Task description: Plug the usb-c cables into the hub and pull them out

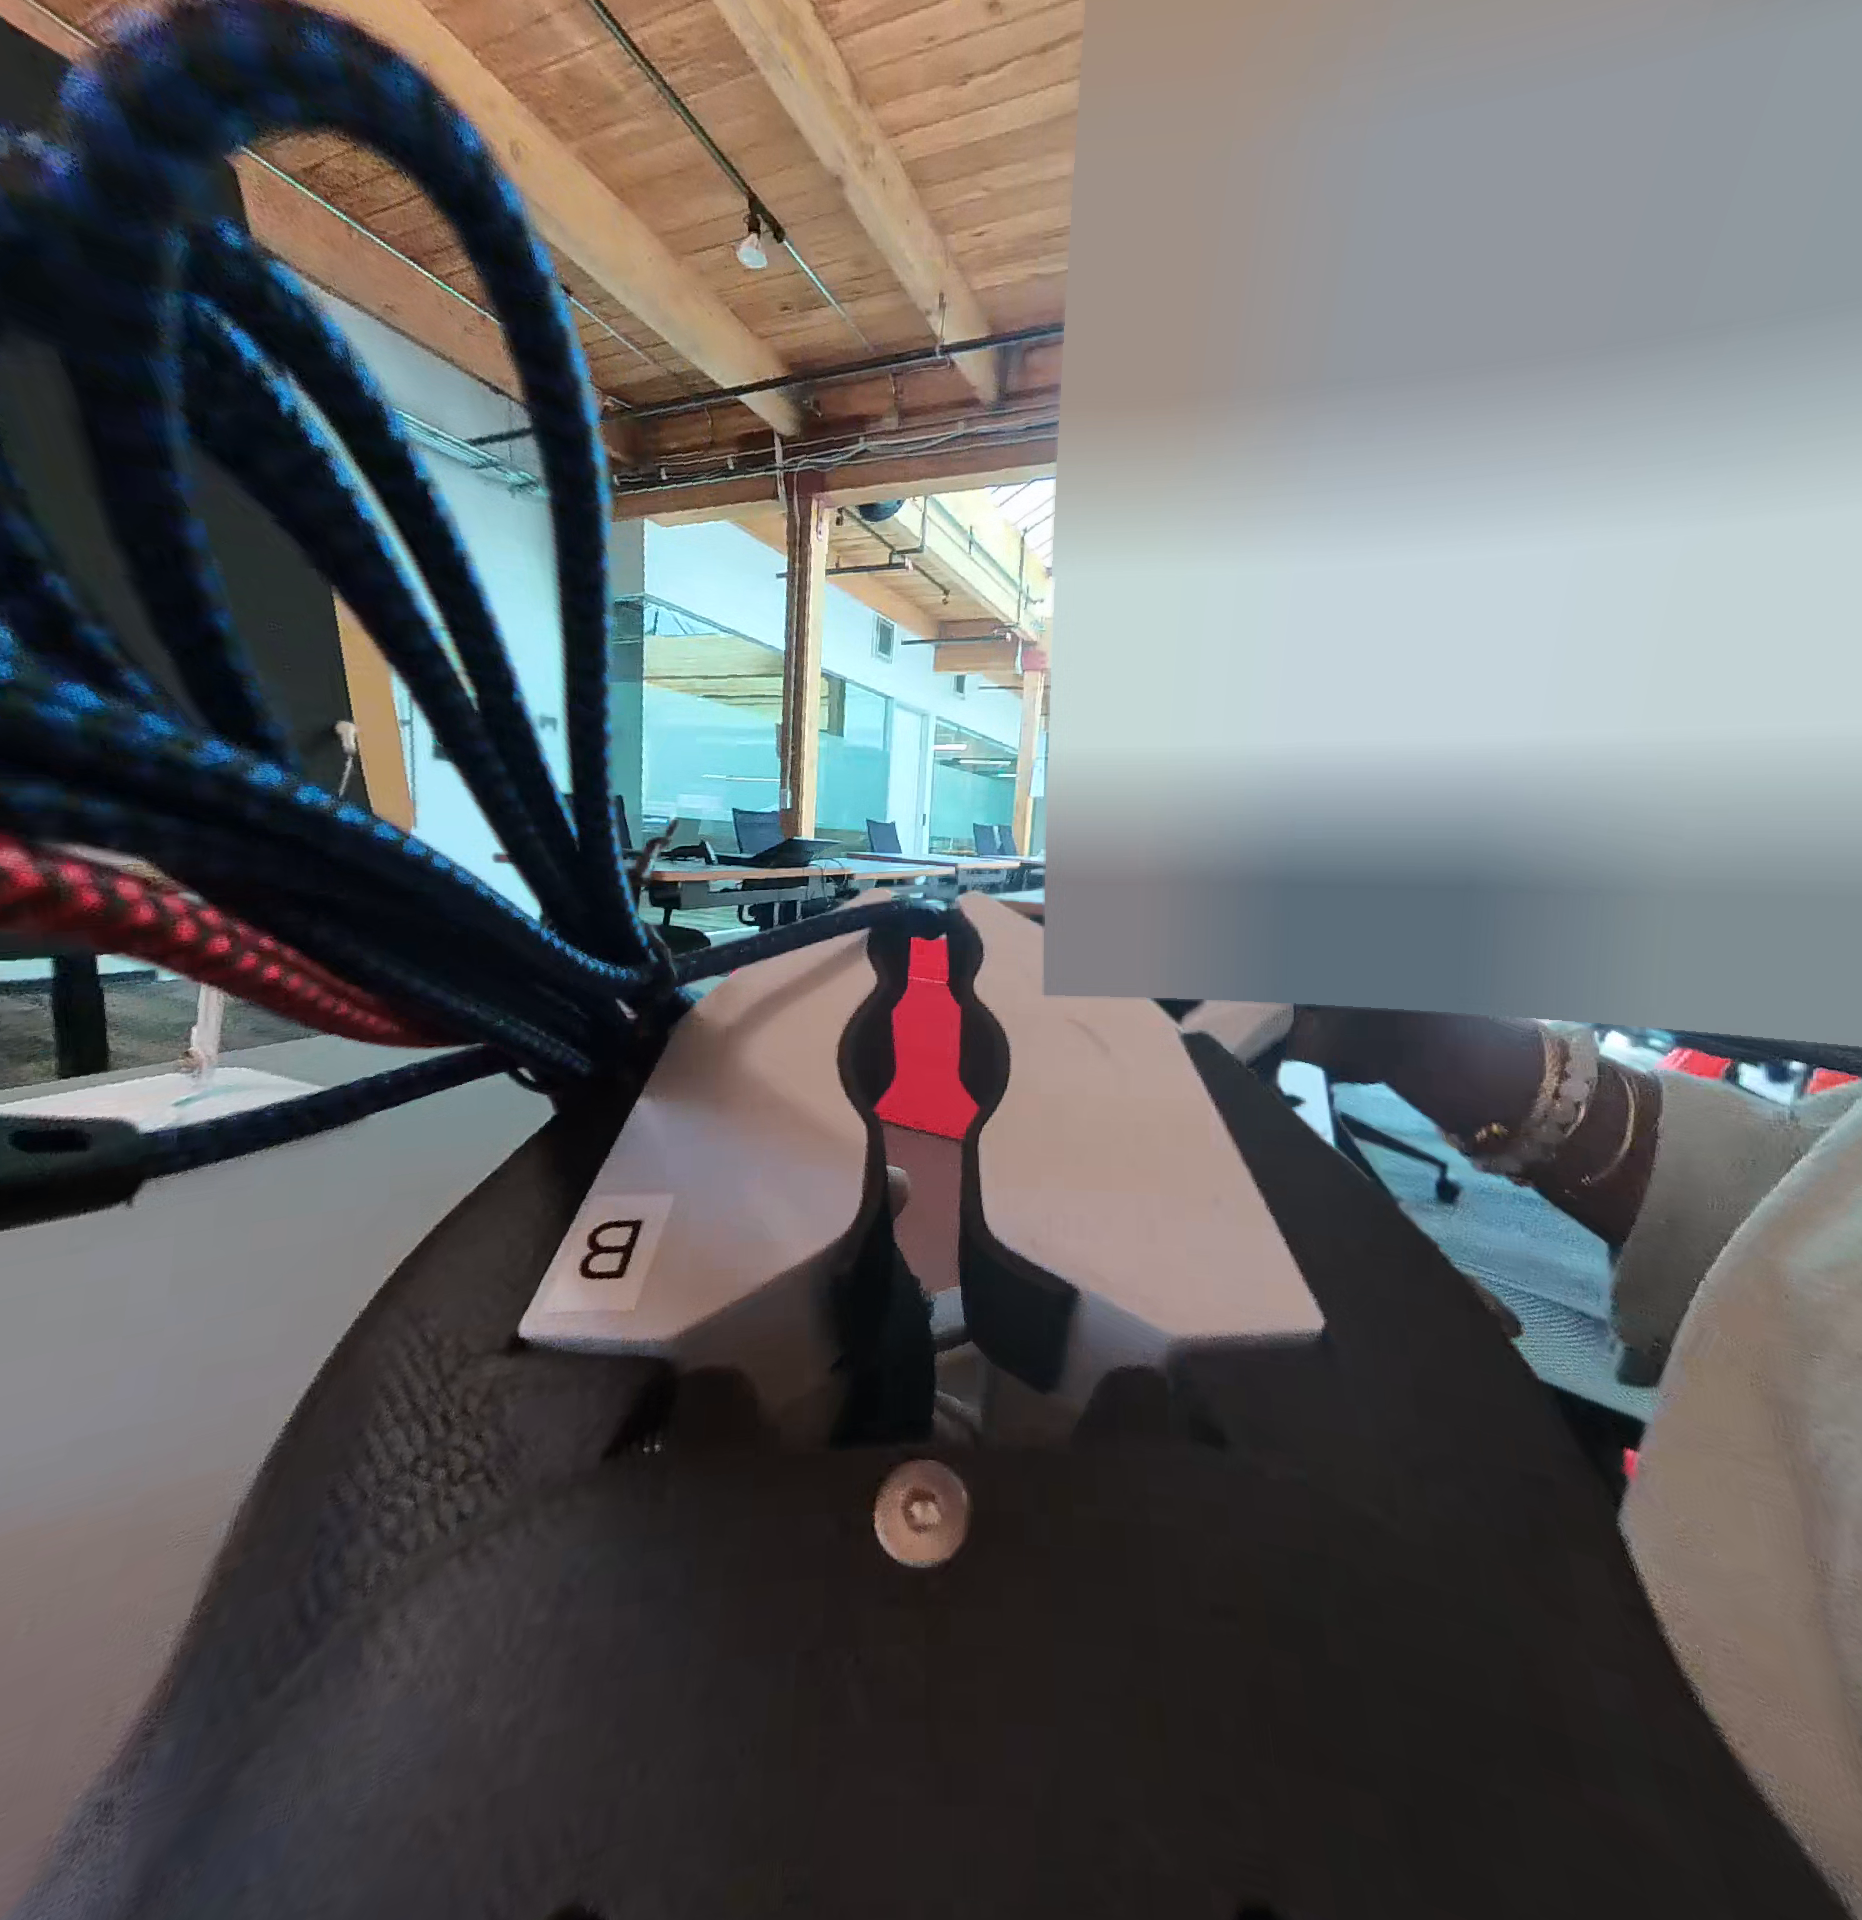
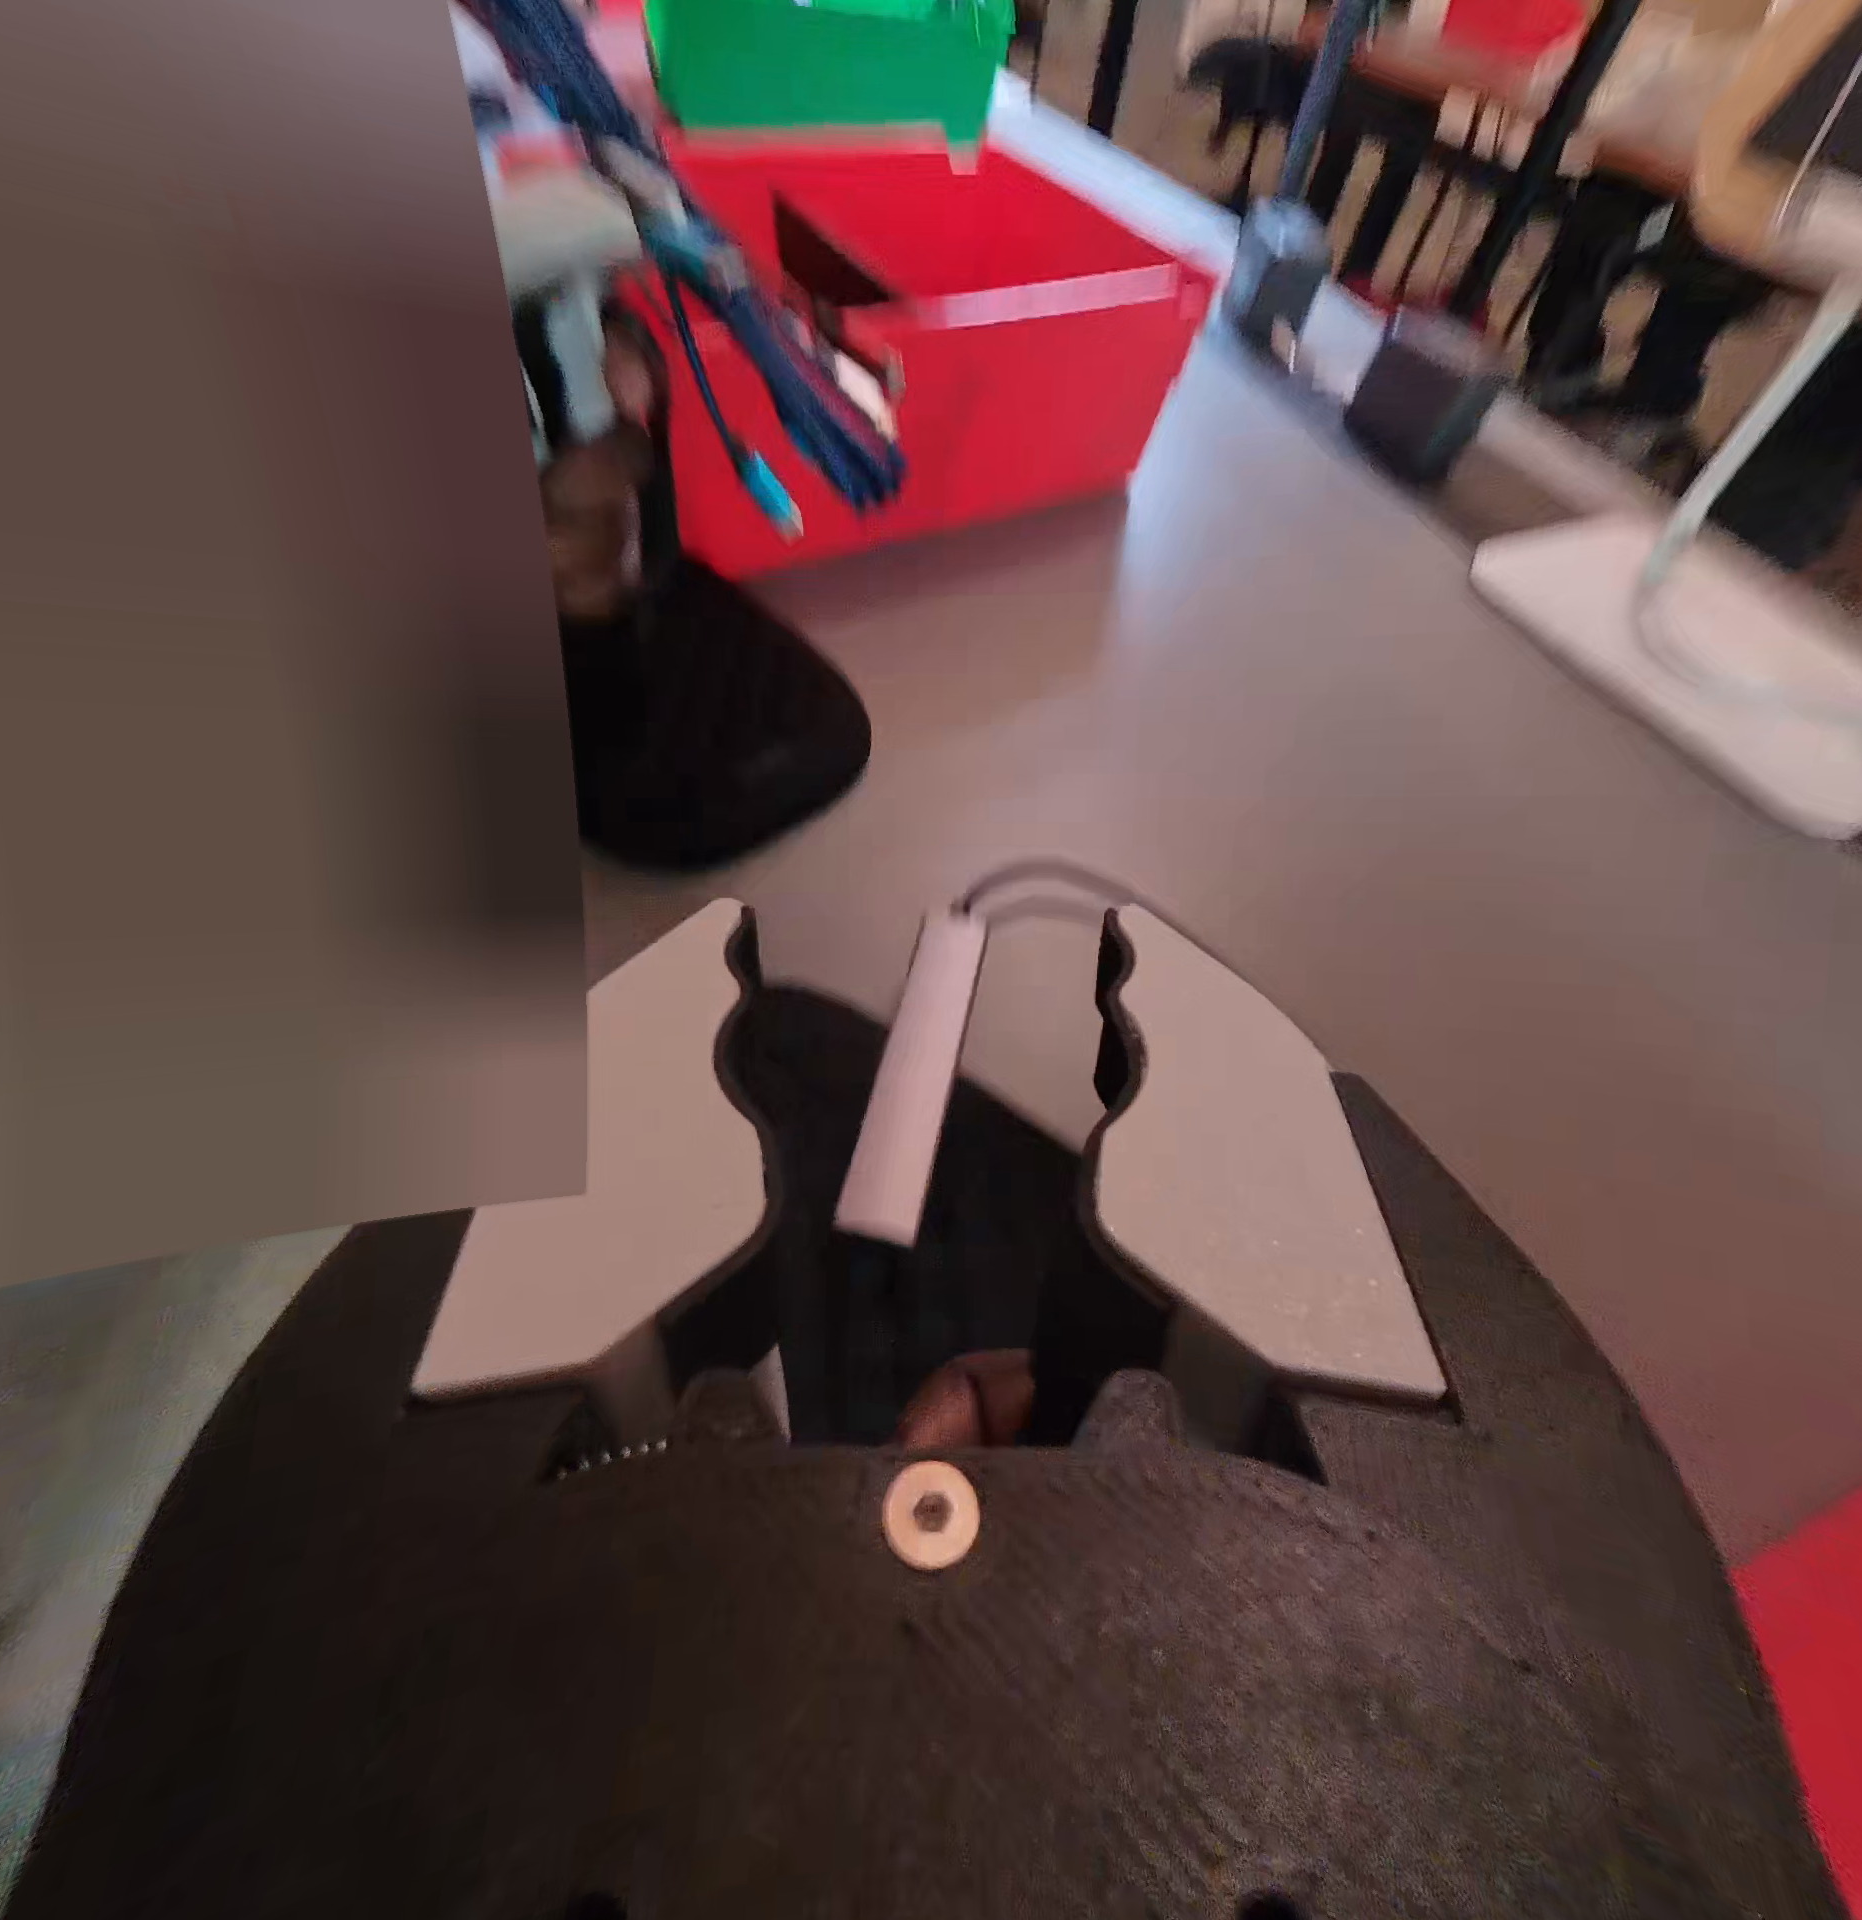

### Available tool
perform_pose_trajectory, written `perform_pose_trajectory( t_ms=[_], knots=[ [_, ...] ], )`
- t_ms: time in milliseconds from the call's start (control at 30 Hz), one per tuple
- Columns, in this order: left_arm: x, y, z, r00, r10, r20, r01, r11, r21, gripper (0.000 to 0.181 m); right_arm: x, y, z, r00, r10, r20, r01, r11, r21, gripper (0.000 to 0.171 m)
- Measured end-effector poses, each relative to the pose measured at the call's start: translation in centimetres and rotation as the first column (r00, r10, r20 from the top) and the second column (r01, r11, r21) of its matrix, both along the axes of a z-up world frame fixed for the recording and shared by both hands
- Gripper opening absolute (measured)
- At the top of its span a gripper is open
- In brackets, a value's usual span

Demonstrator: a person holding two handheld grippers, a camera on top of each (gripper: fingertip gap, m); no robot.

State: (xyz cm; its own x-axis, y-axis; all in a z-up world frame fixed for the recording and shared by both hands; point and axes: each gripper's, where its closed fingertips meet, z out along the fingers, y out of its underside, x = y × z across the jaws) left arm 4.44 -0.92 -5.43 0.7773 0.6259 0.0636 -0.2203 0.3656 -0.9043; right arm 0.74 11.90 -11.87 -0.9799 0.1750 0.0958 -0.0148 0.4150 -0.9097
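Observation:
In the left wrist view my left gripper (image 1: 922,920) points up toward the ceiling, its jaws closed on a dark blue-black braided cable (image 1: 792,940) at the tips. A bundle of blue-black cables (image 1: 407,665) and a red one (image 1: 179,925) loops up at the left. In the right wrist view my right gripper (image 2: 927,914) is open over the grey table (image 2: 1270,675). The slim white hub (image 2: 906,1081) with its short white lead (image 2: 1031,883) lies between the jaws, touching neither. The cable bundle (image 2: 781,364) hangs farther off, a blue plug (image 2: 771,499) dangling.
A red bin (image 2: 1010,343) stands at the back of the table with a green bin (image 2: 823,62) behind it. A white stand base (image 2: 1685,665) sits at the right. The other gripper's black body (image 2: 698,727) rests at the left. A person's arm (image 1: 1529,1122) shows at the right. The left gripper's tips are roughly 15 cm from the right gripper's.

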Motion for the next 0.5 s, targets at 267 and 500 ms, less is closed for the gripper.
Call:
perform_pose_trajectory(
  t_ms=[267, 500],
  knots=[
    [-0.1, 2.2, -1.2, 1.0, -0.019, 0.021, 0.019, 0.999, -0.027, 0.007, 0.7, 2.8, -6.9, 0.995, -0.06, 0.082, 0.046, 0.987, 0.156, 0.056],
    [-0.3, 3.2, -1.7, 0.998, -0.038, 0.041, 0.039, 0.999, -0.03, 0.007, 0.7, 1.9, -9.2, 0.996, -0.063, 0.059, 0.049, 0.976, 0.213, 0.032]
  ],
)
